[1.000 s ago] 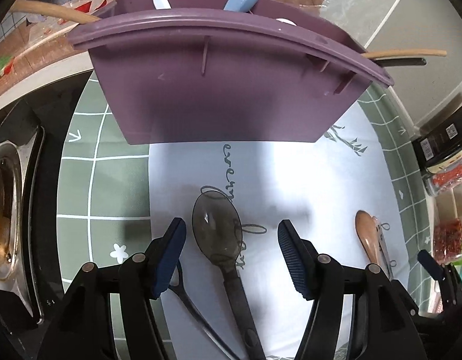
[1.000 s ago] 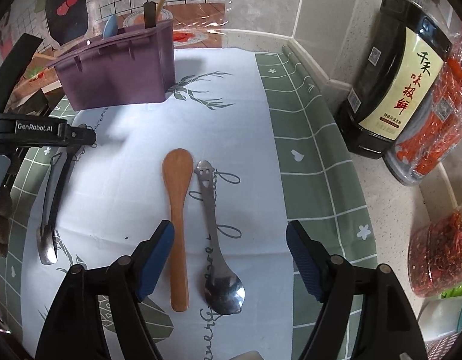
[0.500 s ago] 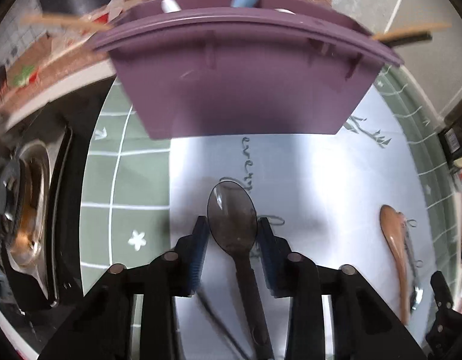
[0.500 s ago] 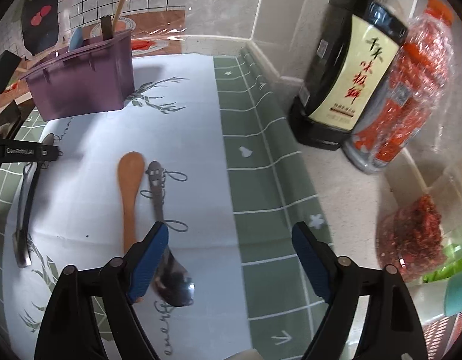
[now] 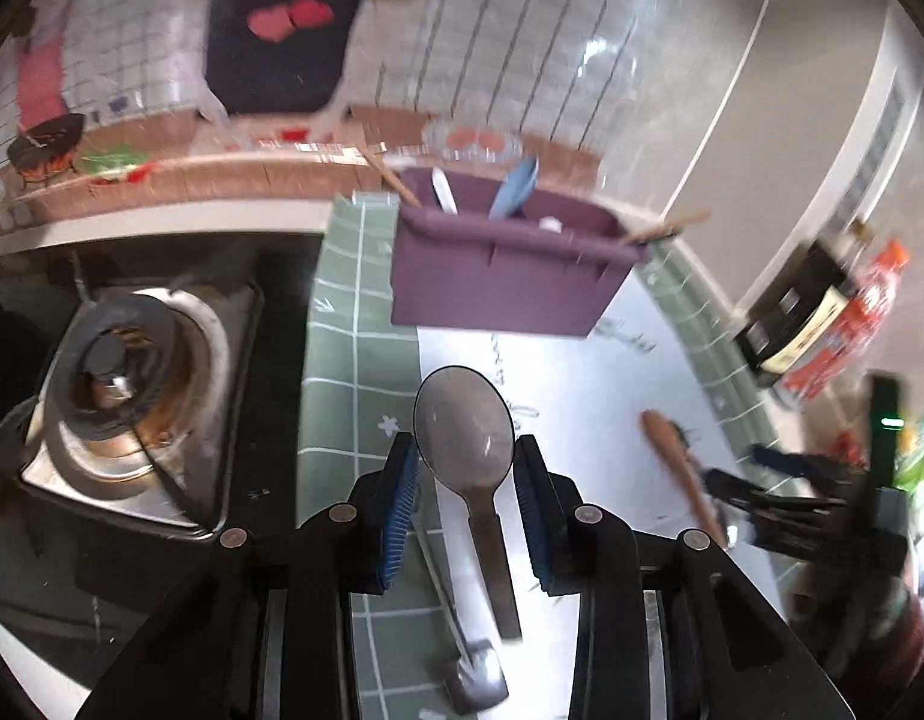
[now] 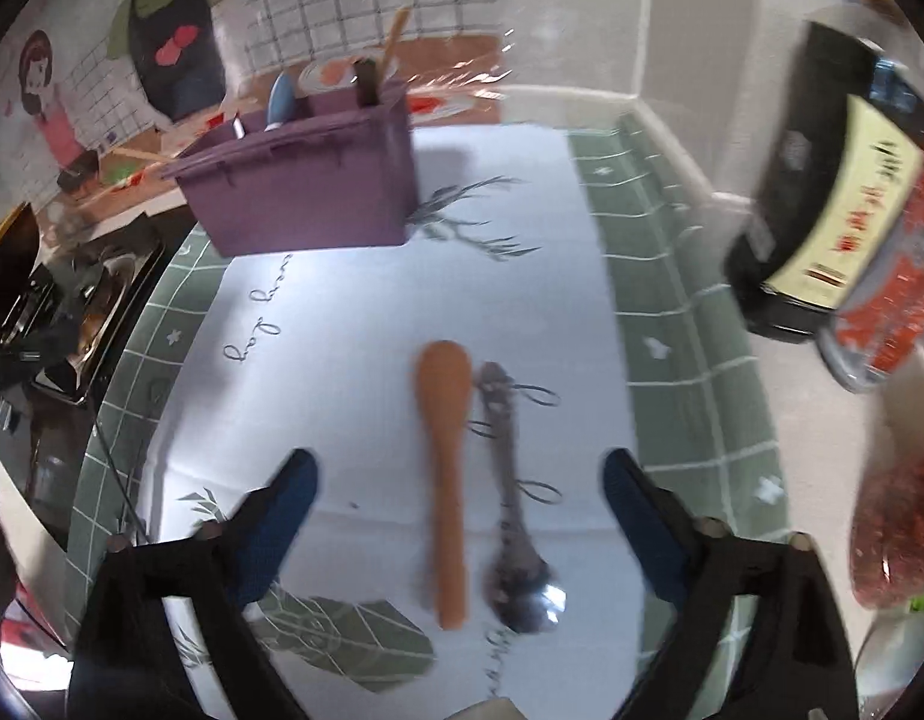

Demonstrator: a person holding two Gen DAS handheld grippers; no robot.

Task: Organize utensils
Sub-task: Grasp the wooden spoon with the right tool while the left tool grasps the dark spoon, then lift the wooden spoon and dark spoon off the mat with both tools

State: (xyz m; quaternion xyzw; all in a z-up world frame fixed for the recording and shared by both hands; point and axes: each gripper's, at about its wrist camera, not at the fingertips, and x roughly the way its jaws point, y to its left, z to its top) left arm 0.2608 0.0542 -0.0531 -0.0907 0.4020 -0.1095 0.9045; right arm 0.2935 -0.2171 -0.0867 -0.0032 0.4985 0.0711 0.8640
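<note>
My left gripper [image 5: 464,468] is shut on a dark translucent spoon [image 5: 465,426] and holds it lifted above the mat, bowl forward. A purple utensil holder [image 5: 504,276] with several utensils in it stands farther ahead; it also shows in the right wrist view [image 6: 306,192]. A metal spoon [image 5: 468,666] lies on the mat under the left gripper. My right gripper [image 6: 456,480] is open and empty above a wooden spoon [image 6: 444,480] and a steel spoon [image 6: 510,504] lying side by side on the mat.
A gas stove burner [image 5: 120,372] sits left of the mat. A dark sauce bottle [image 6: 834,180] and a red-filled bottle [image 6: 900,276] stand at the right by the wall. A bag of red chillies [image 6: 900,528] lies at the right edge.
My left gripper closed on the dark spoon and lifted it up and back from the holder. My right gripper swung back over the wooden and steel spoons.
</note>
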